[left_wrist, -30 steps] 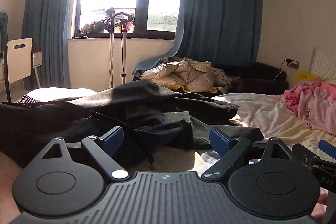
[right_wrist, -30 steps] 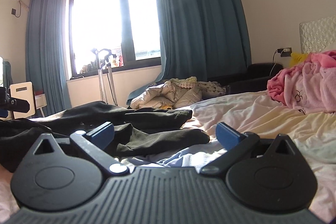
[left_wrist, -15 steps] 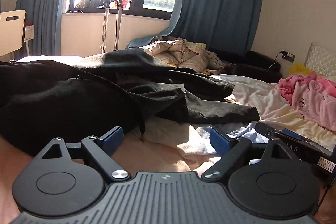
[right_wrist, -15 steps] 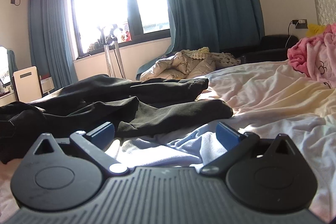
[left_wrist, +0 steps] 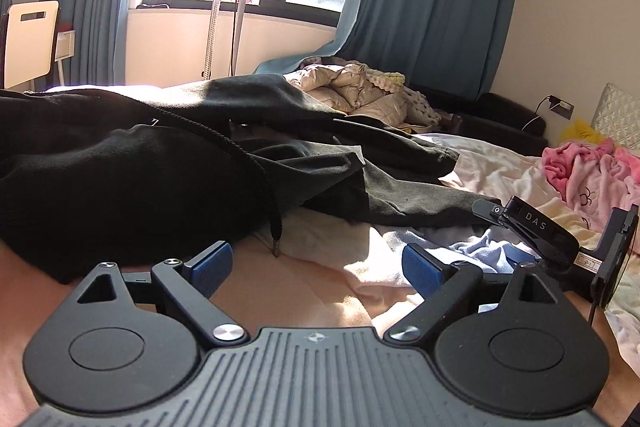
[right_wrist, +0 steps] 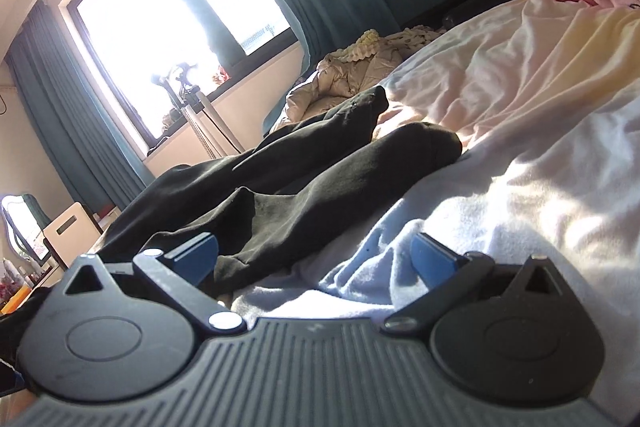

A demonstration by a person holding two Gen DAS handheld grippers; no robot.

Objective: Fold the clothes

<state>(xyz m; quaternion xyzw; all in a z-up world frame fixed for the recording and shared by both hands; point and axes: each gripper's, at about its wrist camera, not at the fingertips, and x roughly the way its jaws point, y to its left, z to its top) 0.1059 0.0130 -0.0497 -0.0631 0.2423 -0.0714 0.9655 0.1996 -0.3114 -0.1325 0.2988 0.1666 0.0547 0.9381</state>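
Observation:
A rumpled black hoodie [left_wrist: 168, 171] with a drawstring [left_wrist: 274, 227] lies spread across the bed; it also shows in the right wrist view [right_wrist: 304, 179]. My left gripper [left_wrist: 316, 265] is open and empty, low over the bed just in front of the hoodie's near edge. My right gripper [right_wrist: 314, 259] is open and empty, tilted, its left finger beside the hoodie's hem and its right finger over pale blue fabric [right_wrist: 360, 267]. The right gripper's body [left_wrist: 536, 231] shows at the right of the left wrist view.
The bed sheet [right_wrist: 520, 107] is wrinkled, cream and pink. A pink blanket [left_wrist: 592, 175] is heaped at the right. A beige quilted jacket [left_wrist: 360, 91] lies beyond the bed. A white chair [left_wrist: 28, 43] and a garment steamer pole [left_wrist: 212, 27] stand by the window.
Both grippers have dropped lower and closer to the hoodie. The right gripper has tilted and now sits by the hem. Both stay open.

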